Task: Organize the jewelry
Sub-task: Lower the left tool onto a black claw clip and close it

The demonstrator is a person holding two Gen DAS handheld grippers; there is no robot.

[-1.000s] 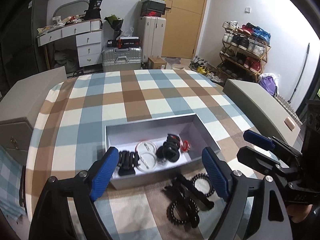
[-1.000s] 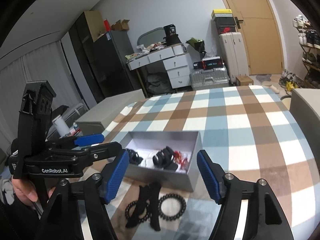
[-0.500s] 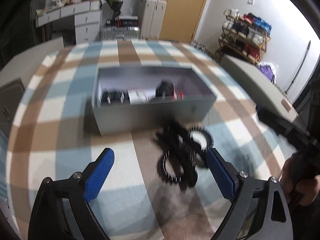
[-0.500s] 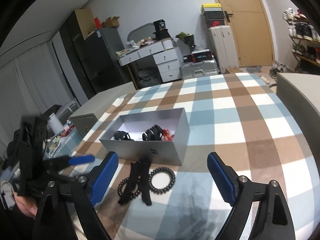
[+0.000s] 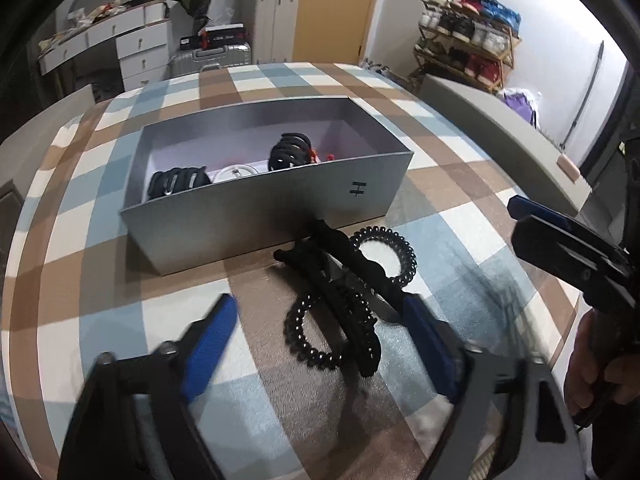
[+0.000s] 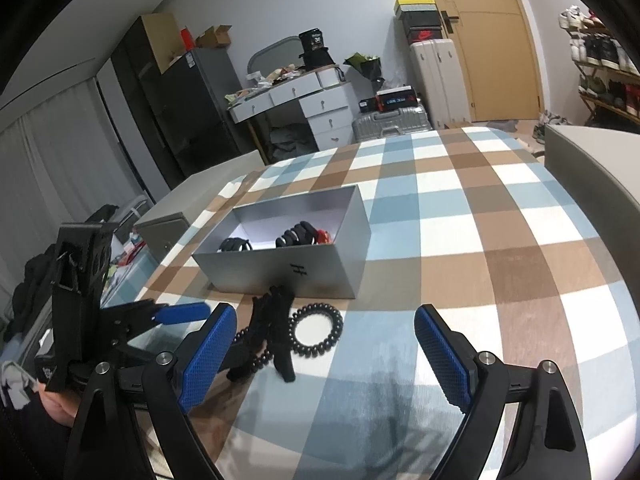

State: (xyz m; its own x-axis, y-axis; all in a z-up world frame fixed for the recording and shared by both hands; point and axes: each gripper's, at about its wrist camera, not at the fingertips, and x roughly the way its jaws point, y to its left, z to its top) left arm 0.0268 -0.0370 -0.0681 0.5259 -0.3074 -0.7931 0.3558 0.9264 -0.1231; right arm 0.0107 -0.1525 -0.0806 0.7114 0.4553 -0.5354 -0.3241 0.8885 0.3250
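Your left gripper (image 5: 316,332) has just been closing around the tangled pile: a clip (image 5: 348,300) across two coil ties (image 5: 308,336), nothing pinched yet. You may lift all three, or push them into the box (image 5: 256,216) just behind. Your right gripper (image 6: 324,348) hangs open.

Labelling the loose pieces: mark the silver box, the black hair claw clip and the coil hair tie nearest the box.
silver box (image 5: 256,216), left wrist view, on its front wall.
black hair claw clip (image 5: 344,304), left wrist view, on its toothed body.
coil hair tie (image 5: 406,246), left wrist view, on its right-hand arc.
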